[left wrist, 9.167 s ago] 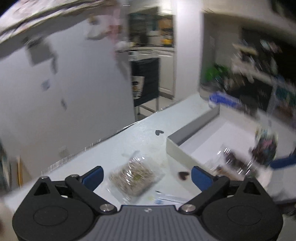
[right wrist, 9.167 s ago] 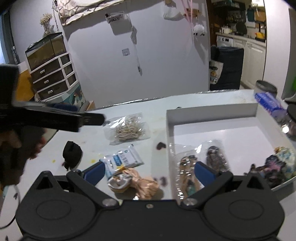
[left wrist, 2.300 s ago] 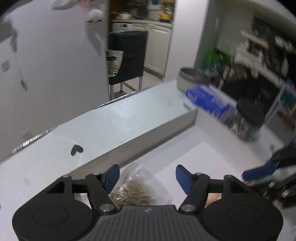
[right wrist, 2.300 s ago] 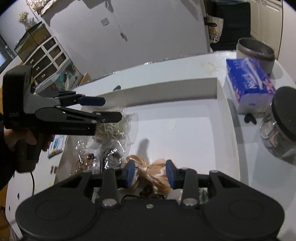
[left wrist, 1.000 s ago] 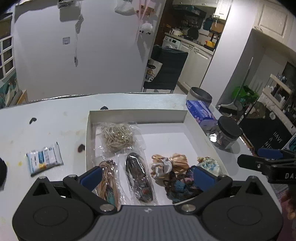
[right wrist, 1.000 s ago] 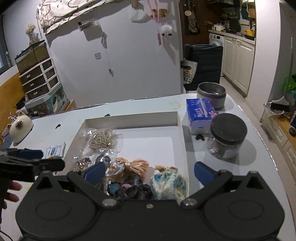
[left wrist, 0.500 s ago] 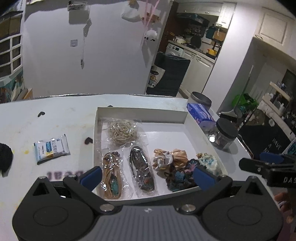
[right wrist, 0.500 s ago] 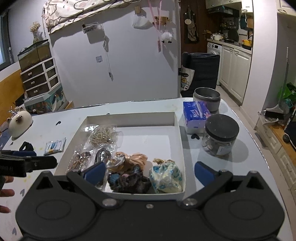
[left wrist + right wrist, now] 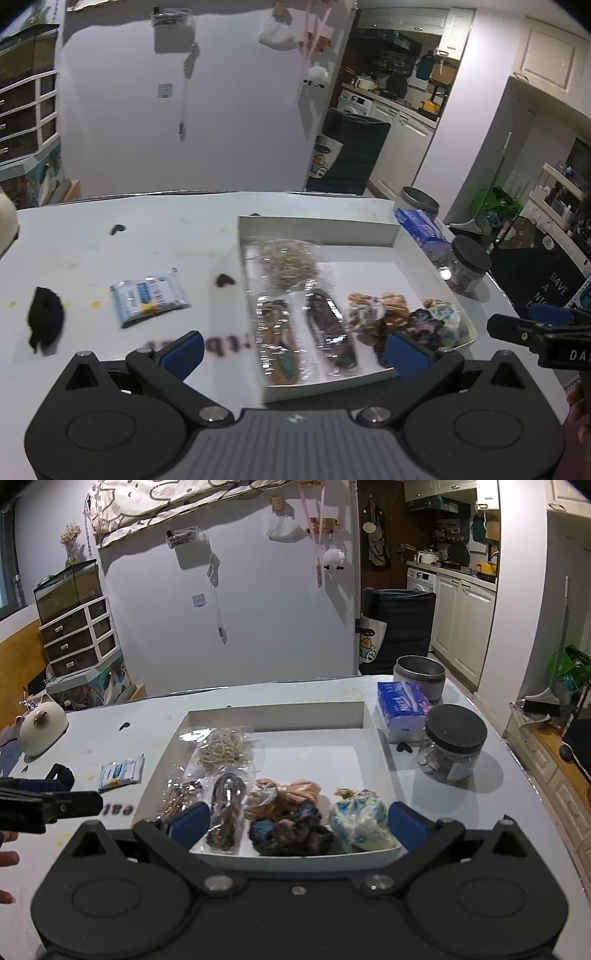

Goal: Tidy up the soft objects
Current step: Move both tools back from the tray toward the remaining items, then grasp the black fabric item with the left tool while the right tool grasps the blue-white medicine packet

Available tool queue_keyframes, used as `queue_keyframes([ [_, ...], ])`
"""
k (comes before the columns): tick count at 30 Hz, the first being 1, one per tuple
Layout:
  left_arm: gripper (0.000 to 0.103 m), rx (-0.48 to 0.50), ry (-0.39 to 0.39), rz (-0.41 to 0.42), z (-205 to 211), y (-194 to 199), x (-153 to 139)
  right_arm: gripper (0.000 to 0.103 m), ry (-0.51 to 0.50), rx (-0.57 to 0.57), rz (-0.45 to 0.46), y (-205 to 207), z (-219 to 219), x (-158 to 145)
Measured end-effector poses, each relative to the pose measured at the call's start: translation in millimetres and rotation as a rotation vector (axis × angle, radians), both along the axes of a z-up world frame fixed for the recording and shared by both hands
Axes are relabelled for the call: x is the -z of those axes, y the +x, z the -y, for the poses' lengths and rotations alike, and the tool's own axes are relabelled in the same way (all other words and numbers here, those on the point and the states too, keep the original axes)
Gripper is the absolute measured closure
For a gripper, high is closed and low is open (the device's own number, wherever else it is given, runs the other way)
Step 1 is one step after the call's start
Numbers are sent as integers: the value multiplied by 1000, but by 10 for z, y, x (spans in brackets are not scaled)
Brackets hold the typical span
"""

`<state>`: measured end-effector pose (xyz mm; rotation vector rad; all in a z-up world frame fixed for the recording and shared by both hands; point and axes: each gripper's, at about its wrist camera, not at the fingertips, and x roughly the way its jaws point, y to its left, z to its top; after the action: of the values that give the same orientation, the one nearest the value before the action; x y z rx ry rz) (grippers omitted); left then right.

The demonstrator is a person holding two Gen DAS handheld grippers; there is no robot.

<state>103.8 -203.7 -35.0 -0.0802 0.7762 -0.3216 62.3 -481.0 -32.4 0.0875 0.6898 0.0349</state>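
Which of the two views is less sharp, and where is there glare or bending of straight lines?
Left wrist view: motion blur smears the white tray and the blue-and-white packet; glare streaks shine on the clear bags. Right wrist view: sharper, the tissue pack print is distinct, small glints on the bags. Both views: fisheye bends the table edge and walls; dim room light, dark corners.

- One white tray (image 9: pixel 364 716) on the bench.
- Three clear bags (image 9: pixel 221 751) in the tray.
- Three scrunchies (image 9: pixel 290 832) in the tray.
- One blue-and-white packet (image 9: pixel 120 771) outside the tray.
- One black scrunchie (image 9: pixel 46 323) outside the tray.
- One tissue pack (image 9: pixel 400 705).
- One jar (image 9: pixel 452 744).
- One metal tin (image 9: pixel 419 674).
- One cat figurine (image 9: pixel 40 725).
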Motion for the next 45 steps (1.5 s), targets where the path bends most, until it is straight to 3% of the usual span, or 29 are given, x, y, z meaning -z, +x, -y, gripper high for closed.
queue_keyframes([
  [19,0,-70,29,12,-1276,98,-12,0,8,-17,0,219,-1170,50],
  [33,0,-127,7,3,-2002,448,123,0,-5,-43,8,519,-1868,65],
  [36,12,-139,1,-3,-2110,543,177,0,-13,-56,-2,604,-1964,81],
  [38,29,-138,-3,-15,-2163,625,224,0,-25,-61,-8,660,-2026,101],
  [41,44,-160,10,-31,-2223,747,319,0,-34,-67,-19,754,-2102,130],
  [45,47,-200,20,-57,-2333,936,465,0,-45,-76,-31,879,-2194,165],
])
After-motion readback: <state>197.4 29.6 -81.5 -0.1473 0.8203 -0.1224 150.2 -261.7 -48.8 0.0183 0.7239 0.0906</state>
